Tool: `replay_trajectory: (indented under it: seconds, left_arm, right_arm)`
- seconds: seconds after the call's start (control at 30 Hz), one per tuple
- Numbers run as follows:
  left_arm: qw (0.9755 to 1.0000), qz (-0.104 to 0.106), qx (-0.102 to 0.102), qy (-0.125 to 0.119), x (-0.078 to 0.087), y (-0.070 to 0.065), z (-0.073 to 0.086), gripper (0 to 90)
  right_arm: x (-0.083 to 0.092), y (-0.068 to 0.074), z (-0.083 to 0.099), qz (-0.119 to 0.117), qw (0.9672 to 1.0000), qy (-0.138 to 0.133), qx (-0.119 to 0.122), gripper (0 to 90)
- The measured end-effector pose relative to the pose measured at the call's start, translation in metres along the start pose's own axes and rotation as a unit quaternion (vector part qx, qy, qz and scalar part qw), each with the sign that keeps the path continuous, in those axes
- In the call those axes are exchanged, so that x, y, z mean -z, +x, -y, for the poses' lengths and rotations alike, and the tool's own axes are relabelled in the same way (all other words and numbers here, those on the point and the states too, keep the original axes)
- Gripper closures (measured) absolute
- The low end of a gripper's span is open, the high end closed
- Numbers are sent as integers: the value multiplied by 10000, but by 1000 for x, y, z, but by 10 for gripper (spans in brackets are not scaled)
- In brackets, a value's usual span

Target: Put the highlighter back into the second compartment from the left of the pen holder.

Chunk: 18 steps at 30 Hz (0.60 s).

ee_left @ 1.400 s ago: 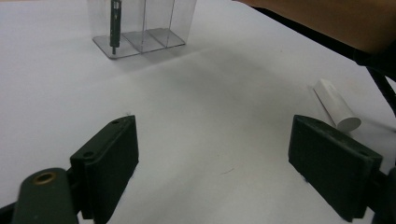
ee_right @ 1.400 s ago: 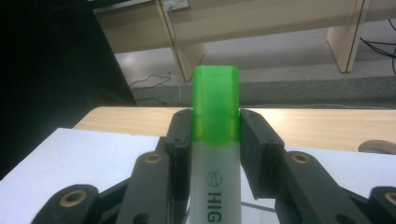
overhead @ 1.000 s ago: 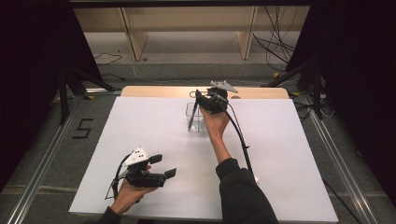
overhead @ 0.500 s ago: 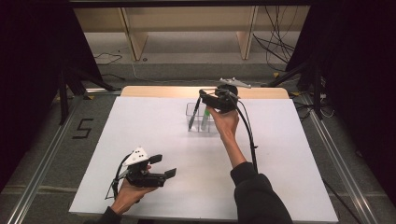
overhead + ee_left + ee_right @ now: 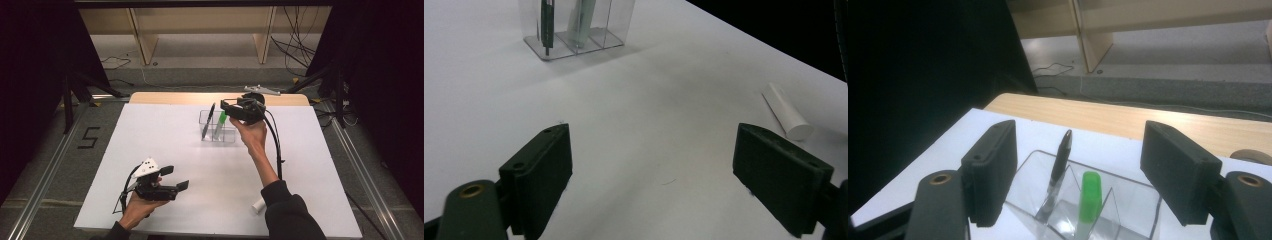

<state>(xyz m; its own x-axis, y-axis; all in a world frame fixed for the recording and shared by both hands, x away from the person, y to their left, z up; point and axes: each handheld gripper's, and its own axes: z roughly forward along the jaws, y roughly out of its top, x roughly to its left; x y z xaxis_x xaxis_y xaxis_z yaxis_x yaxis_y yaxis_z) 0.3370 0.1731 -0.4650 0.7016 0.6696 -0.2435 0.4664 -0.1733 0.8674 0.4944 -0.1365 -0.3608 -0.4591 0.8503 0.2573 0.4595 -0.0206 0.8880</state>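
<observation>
at about 7 o'clock on the white table (image 5: 165,135) in the high view, the left gripper (image 5: 175,179) lies in the person's left hand (image 5: 137,205), low over the sheet and pointing toward 3 o'clock. its jaws stand wide apart with bare table between them; in the left gripper view nothing lies between the two black pads.

near the middle of the table, toward 12 o'clock, stands the clear organizer (image 5: 216,131), a see-through box split into compartments. a black pen (image 5: 208,121) leans in its left compartment, tip down and top tilted toward 1 o'clock. just beside it, in the next compartment, a green-capped marker (image 5: 219,124) stands tilted the same way, cap up. in the right gripper view the pen (image 5: 1059,165) and the marker (image 5: 1089,197) sit apart, each in its own cell of the organizer (image 5: 1128,200).

the right gripper (image 5: 226,106) hangs just above the organizer's 1 o'clock corner, held in the right hand (image 5: 252,136) and pointing toward 9 o'clock. its jaws have just been opening and now stand wide, holding nothing; the marker's cap sits below and between them, clear of both pads.

at about 5 o'clock, near the front edge beside the person's right sleeve (image 5: 290,215), a white cylinder (image 5: 258,204) lies on its side.
</observation>
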Motion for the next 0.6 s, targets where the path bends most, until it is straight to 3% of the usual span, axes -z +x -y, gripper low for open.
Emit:
replay_trajectory:
  seconds: [0.6]
  left_arm:
    - [10000,-36,3,50,-2,1,1,156]
  right_arm:
    - [52,-18,12,-313,9995,78,58,302]
